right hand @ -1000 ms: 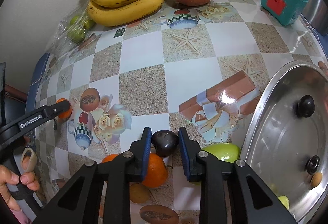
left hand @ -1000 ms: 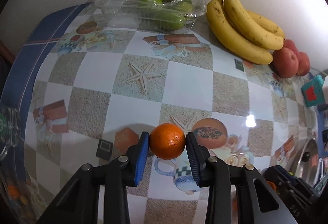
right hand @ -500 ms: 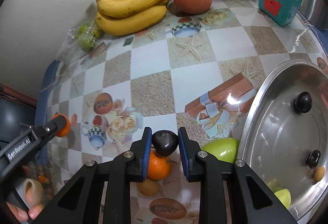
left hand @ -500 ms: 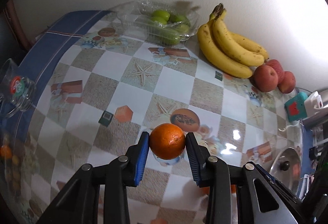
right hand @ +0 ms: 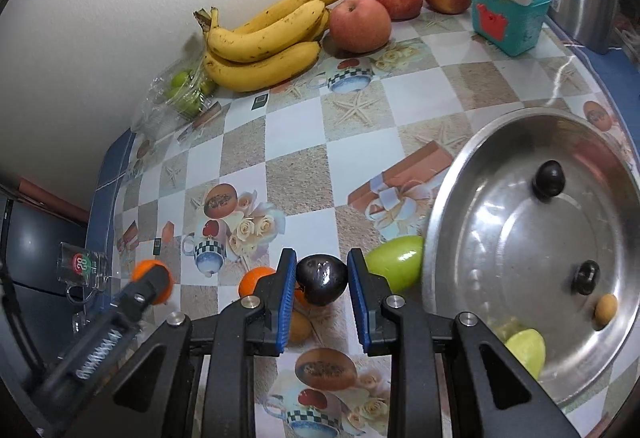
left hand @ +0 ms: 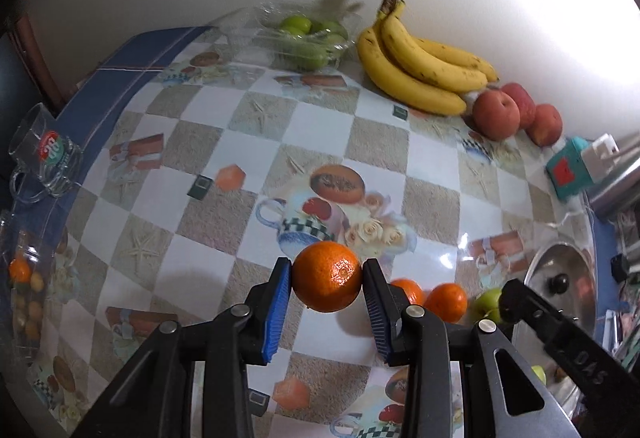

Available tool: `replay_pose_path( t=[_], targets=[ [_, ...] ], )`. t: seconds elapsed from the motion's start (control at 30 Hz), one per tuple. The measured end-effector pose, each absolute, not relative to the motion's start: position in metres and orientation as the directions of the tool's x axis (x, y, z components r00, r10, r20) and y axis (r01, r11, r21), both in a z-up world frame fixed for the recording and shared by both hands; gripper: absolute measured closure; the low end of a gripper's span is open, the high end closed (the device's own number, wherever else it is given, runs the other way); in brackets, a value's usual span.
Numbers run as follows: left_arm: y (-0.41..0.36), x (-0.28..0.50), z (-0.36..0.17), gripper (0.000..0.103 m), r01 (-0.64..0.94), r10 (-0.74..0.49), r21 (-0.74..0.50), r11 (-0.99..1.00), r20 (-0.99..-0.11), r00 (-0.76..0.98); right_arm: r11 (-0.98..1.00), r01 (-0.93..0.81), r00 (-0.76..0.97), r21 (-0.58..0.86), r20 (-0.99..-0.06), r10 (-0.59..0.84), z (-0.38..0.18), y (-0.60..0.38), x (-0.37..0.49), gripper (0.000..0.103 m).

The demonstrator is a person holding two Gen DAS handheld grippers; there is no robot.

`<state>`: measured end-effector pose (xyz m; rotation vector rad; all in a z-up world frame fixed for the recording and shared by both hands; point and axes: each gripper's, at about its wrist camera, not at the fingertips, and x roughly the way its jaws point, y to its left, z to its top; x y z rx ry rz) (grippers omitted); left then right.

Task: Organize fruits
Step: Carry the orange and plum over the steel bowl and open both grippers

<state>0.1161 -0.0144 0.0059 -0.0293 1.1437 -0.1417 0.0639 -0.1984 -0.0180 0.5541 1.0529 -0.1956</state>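
Note:
My left gripper (left hand: 326, 270) is shut on an orange (left hand: 326, 284) and holds it above the checked tablecloth. Just as high, my right gripper (right hand: 322, 260) is shut on a small dark fruit (right hand: 321, 280). In the right wrist view the left gripper (right hand: 154, 278) shows at lower left with its orange. Below the right gripper lie two more oranges (left hand: 446, 302) and a green apple (right hand: 396, 262). Against the back wall sit bananas (right hand: 260, 49), red apples (right hand: 360, 23) and green fruit in a clear plastic box (left hand: 308, 37).
A steel pan lid (right hand: 520, 238) lies upside down at the right with small fruit in it. A teal box (right hand: 508, 17) stands by the apples. A glass mug (left hand: 48, 153) stands at the table's left edge.
Both grippers have risen and pulled back from the table with their fruit still clamped, so more of the tablecloth shows. The fruit on the table has not moved.

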Motion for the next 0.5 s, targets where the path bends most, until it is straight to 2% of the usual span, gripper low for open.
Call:
replay_pose_path(
  t=[0.5],
  targets=[
    [-0.047, 0.099, 0.031, 0.064, 0.183, -0.171, -0.095, 0.978, -0.871, 0.46, 0.829, 0.43, 0.551, 0.358, -0.832, 0.073, 0.009, -0.218, 0.033, 0.076]
  ],
)
